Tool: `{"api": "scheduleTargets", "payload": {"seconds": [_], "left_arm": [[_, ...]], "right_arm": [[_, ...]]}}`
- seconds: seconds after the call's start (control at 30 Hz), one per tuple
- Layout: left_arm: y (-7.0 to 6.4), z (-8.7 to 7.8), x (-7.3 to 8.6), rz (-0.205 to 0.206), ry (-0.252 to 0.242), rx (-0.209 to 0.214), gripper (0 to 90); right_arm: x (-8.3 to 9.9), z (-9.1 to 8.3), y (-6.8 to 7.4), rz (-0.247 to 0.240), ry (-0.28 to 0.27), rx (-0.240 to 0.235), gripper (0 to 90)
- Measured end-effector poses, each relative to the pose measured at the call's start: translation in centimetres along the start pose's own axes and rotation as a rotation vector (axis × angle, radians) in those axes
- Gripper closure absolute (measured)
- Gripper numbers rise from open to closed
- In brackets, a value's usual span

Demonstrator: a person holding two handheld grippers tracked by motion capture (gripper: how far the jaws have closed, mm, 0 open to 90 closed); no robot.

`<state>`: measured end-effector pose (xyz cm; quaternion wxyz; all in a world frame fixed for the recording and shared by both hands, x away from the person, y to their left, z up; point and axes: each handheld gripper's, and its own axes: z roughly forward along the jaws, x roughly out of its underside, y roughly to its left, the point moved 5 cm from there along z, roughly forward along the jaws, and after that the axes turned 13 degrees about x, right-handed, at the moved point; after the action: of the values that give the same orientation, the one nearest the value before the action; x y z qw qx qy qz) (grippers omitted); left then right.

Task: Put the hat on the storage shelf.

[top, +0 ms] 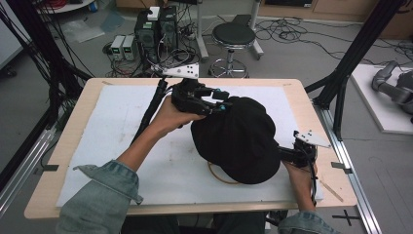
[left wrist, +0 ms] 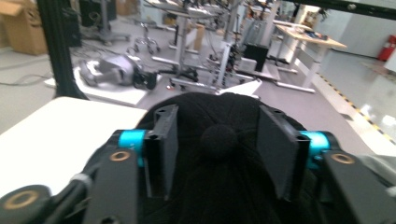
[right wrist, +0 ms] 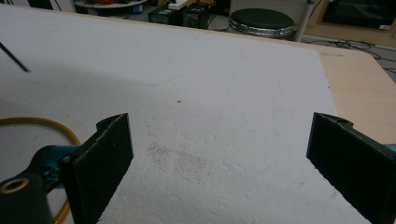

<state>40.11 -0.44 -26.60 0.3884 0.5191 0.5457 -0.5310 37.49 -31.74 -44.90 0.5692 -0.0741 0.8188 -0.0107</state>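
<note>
A: Where is the cap?

B: The black cap (top: 238, 139) sits on the white mat (top: 122, 122) of the table (top: 73, 112). My left hand-held gripper (left wrist: 218, 140) straddles its crown button (left wrist: 218, 138), jaws spread, nothing gripped.

A: And the right?

B: My right hand-held gripper (right wrist: 219, 158) is released beside the brim, near a yellow ring (right wrist: 42, 123). I judge the grasp not yet made.
</note>
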Motion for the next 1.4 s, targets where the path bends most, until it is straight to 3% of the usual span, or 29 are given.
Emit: {"api": "scheduleTargets", "payload": {"seconds": [0.27, 0.47, 0.63, 1.17, 1.4], "left_arm": [[0.0, -3.1, 0.5, 0.011, -0.036, -0.105, 41.3], [-0.4, -6.4, 1.3, 0.036, -0.031, -0.254, 34.4], [-1.0, -9.3, 2.5, 0.058, -0.011, -0.375, 34.0], [-1.7, -16.4, 7.9, 0.067, 0.031, -0.725, 28.1], [-2.0, -18.1, 11.3, 0.052, 0.049, -0.838, 27.6]], "right_arm": [[0.0, 0.1, -0.1, 0.0, 0.001, 0.01, 6.7], [0.0, 0.1, -0.4, 0.008, 0.005, 0.041, 6.7], [0.1, 0.3, -0.9, 0.032, 0.022, 0.065, 6.7], [0.1, 0.9, -1.9, 0.076, 0.03, 0.113, 6.7], [0.0, 1.0, -2.1, 0.087, 0.019, 0.126, 6.7]]}}
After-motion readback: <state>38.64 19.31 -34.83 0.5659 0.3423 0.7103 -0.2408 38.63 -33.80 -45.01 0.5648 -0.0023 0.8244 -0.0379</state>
